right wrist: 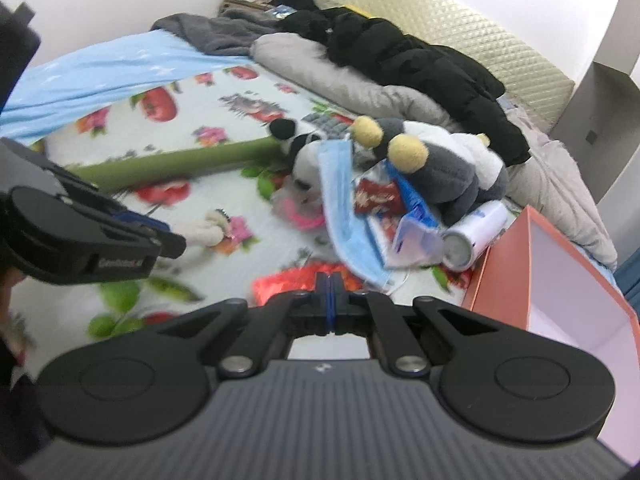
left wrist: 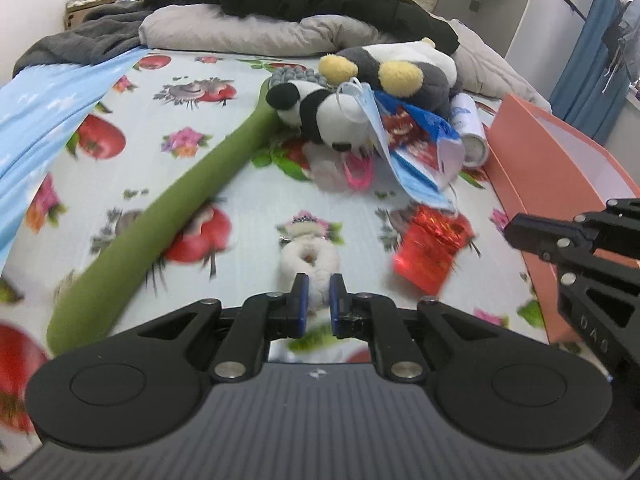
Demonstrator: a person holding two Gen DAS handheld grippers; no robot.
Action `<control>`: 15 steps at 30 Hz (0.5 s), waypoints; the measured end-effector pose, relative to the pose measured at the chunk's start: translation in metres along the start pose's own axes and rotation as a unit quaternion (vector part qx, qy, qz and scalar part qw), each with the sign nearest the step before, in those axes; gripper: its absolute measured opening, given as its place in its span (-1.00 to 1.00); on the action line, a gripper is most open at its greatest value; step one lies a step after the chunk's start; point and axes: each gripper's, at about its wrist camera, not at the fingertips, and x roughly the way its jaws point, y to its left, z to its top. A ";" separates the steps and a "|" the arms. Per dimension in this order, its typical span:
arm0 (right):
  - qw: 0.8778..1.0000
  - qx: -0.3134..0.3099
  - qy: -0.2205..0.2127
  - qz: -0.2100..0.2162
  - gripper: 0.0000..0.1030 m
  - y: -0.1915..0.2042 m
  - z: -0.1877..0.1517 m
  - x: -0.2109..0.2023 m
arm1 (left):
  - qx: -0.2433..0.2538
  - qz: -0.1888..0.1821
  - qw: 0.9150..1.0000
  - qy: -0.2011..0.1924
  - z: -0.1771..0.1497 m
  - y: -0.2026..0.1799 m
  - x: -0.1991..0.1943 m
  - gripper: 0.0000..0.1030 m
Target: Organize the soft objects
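Floral, fruit-printed bedsheet [left wrist: 192, 128] carries a heap of clutter at twelve to one o'clock in the left wrist view: a panda plush [left wrist: 320, 114], a grey and white plush with yellow ears [left wrist: 404, 68], a blue face mask [left wrist: 394, 148], a white cylinder [left wrist: 472, 130] and a pink item that is too blurred to name. A long green stem-like plush [left wrist: 176, 216] runs from seven o'clock up toward the panda. An orange box [left wrist: 560, 160] stands open at three o'clock beside the heap. The left gripper [left wrist: 319, 300] points down at the sheet, clenched on a fluffy white ring toy [left wrist: 308, 260]. The right gripper [right wrist: 329, 284], also tilted downward, has its pads pressed together over a shiny red wrapped packet [right wrist: 280, 284]; whether it pinches the packet cannot be told.
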 end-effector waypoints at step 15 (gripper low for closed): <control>0.967 0.247 0.051 0.044 -0.02 -0.031 -0.011 0.049 | -0.028 -0.005 0.999 0.016 -0.019 0.013 -0.003 0.01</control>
